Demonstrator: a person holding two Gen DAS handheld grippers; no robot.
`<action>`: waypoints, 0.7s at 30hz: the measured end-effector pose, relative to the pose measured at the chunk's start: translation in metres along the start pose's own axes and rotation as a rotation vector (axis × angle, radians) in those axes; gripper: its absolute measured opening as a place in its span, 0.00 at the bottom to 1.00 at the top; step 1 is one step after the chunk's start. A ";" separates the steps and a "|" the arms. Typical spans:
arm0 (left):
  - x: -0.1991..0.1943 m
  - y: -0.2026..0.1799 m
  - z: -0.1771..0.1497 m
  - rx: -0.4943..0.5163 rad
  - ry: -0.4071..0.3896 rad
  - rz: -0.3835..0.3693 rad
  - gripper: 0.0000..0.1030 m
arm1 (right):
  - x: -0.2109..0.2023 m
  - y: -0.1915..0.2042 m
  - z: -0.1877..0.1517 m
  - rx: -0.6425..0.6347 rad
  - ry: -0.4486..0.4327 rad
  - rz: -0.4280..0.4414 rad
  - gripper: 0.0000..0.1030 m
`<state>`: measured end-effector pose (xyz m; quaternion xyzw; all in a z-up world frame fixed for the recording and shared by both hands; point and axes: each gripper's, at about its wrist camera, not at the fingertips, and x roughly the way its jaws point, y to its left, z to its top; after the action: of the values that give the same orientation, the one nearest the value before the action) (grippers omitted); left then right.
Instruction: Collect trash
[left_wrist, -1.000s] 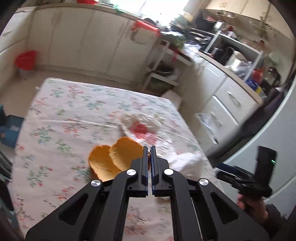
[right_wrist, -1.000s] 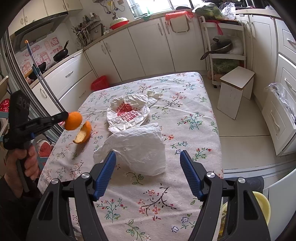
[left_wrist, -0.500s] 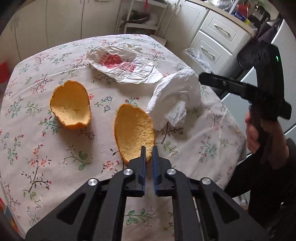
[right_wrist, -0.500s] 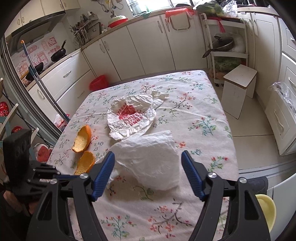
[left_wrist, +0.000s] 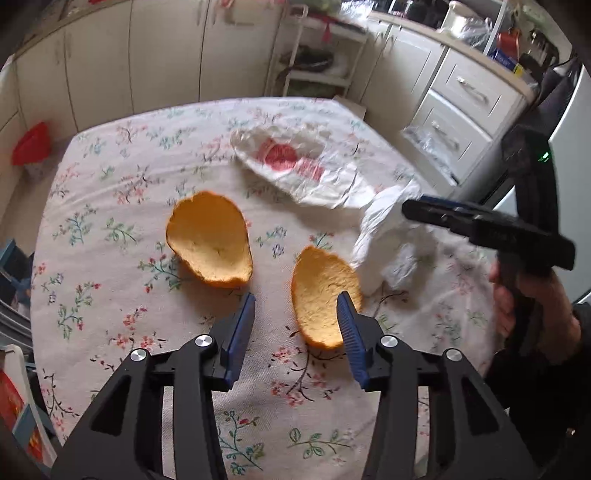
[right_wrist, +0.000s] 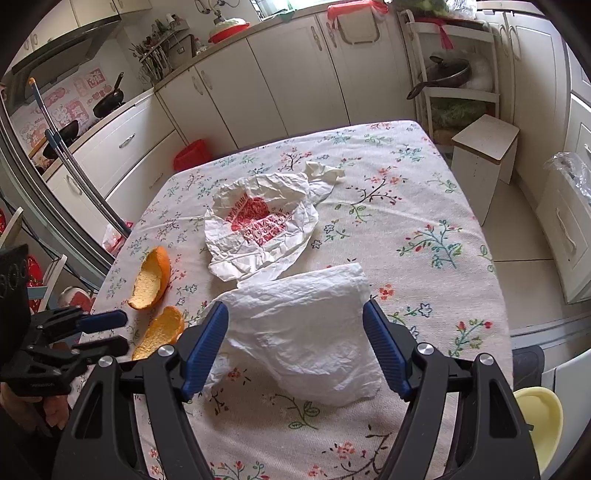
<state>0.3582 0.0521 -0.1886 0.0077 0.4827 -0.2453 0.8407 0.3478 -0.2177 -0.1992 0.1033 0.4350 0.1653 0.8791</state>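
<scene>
A matt floral cotton tablecloth (right_wrist: 424, 229) carries two orange peels (left_wrist: 210, 240) with pithy, rough insides, a crinkled glossy plastic bag (right_wrist: 258, 225) and a soft, creased paper towel (right_wrist: 306, 332); ribbed blue pads (right_wrist: 384, 347) line matt black plastic jaws.

Two cupped pieces of orange peel lie on the flowered cloth, pale inner side up: a larger oval piece (left_wrist: 208, 240) and, apart from it, a narrower curved piece (left_wrist: 321, 291). Just beside the narrower one sits a crumpled white paper tissue (right_wrist: 306, 332), bunched and raised. Beyond it lies a flattened, wrinkled white plastic bag with red print (right_wrist: 258, 225), touching the tissue's far edge.
</scene>
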 end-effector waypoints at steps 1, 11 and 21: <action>0.005 -0.001 0.001 0.003 0.013 0.001 0.42 | 0.001 0.000 0.000 -0.001 0.002 0.000 0.70; 0.027 -0.031 -0.006 0.082 0.037 0.016 0.42 | 0.003 -0.003 -0.004 -0.012 0.040 0.027 0.39; 0.029 -0.049 -0.007 0.142 0.029 0.035 0.14 | -0.007 -0.002 -0.007 -0.029 0.027 0.045 0.16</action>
<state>0.3440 -0.0012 -0.2048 0.0791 0.4762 -0.2641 0.8350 0.3390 -0.2216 -0.1987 0.0980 0.4419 0.1927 0.8706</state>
